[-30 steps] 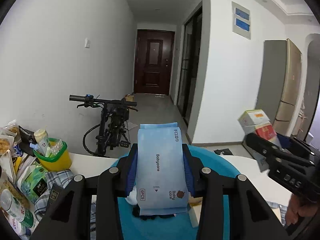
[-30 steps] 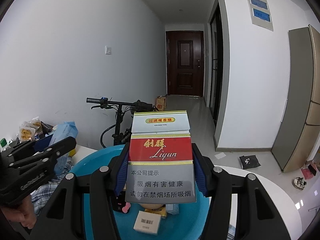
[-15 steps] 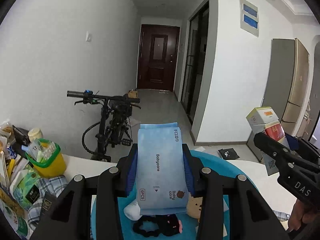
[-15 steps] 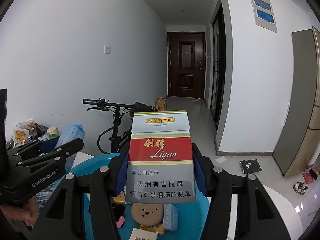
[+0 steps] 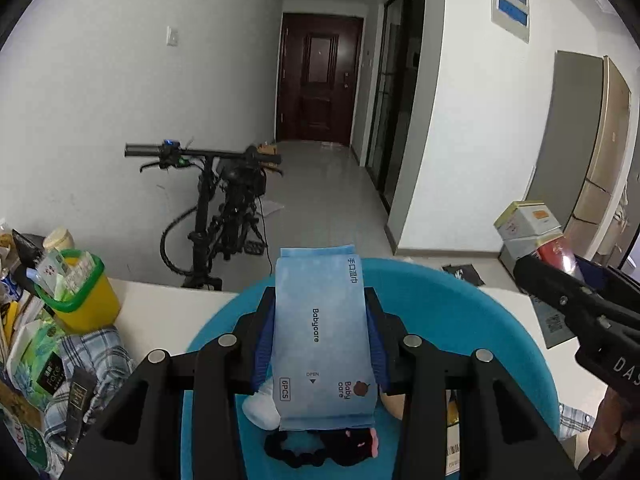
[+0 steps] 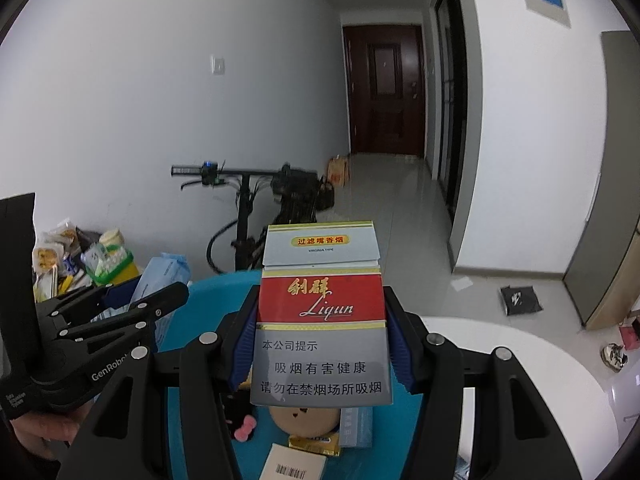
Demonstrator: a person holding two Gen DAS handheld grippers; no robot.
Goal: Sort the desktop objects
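Note:
My left gripper (image 5: pixel 320 320) is shut on a light blue wet-wipes pack (image 5: pixel 320 336), held upright above a blue basin (image 5: pixel 460 304). The right gripper (image 6: pixel 322 332) is shut on a red, white and grey cigarette pack (image 6: pixel 322 320), also above the basin (image 6: pixel 224 284). Each gripper shows at the edge of the other's view: the right gripper (image 5: pixel 532 268) with its pack at the right, the left gripper (image 6: pixel 176 288) with the wipes at the left. Inside the basin lie a black hair tie (image 5: pixel 296 452), a round tan case (image 6: pixel 304 416) and small boxes (image 6: pixel 296 466).
A yellow tub with a green rim (image 5: pixel 80 300) and packets (image 5: pixel 36 364) crowd the white table's (image 5: pixel 160 308) left side on a checked cloth (image 5: pixel 92 344). A bicycle (image 5: pixel 224 208) stands behind the table. A person's hand (image 6: pixel 44 428) holds the left gripper.
Both grippers have moved forward and sunk a little over the basin, keeping their packs. More of the basin's contents shows under each, and the yellow tub has drifted left in the left wrist view.

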